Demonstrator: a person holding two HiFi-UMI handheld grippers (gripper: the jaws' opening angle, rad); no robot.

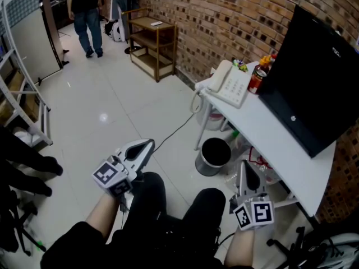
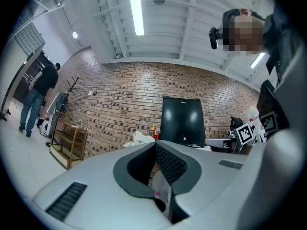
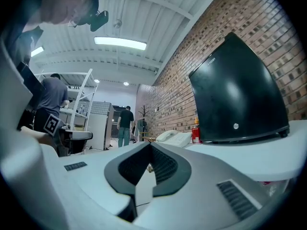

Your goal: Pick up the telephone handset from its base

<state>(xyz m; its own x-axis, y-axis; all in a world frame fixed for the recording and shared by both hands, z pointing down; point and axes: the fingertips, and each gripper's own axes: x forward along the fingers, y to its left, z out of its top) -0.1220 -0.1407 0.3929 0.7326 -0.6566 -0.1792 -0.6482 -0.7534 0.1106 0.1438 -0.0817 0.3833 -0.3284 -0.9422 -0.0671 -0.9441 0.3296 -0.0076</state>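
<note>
The handset point(image 1: 215, 77) rests on its base point(image 1: 236, 87) at the far end of the white table point(image 1: 277, 142), about 1 o'clock in the head view, with a red can point(image 1: 257, 80) at its 3 o'clock. The left hand-held gripper point(image 1: 149, 144) at 7 o'clock and the right hand-held gripper point(image 1: 245, 165) at 5 o'clock are both closed on nothing, well apart from the phone.

Grey left gripper point(image 1: 149, 144), right gripper point(image 1: 247, 167); marker cubes point(image 1: 107, 174); black trousers point(image 1: 152, 205).

The white handset point(image 1: 215, 77) lies cradled along the left side of its white base point(image 1: 238, 87). Both sit at the far end of the table point(image 1: 276, 142).
</note>
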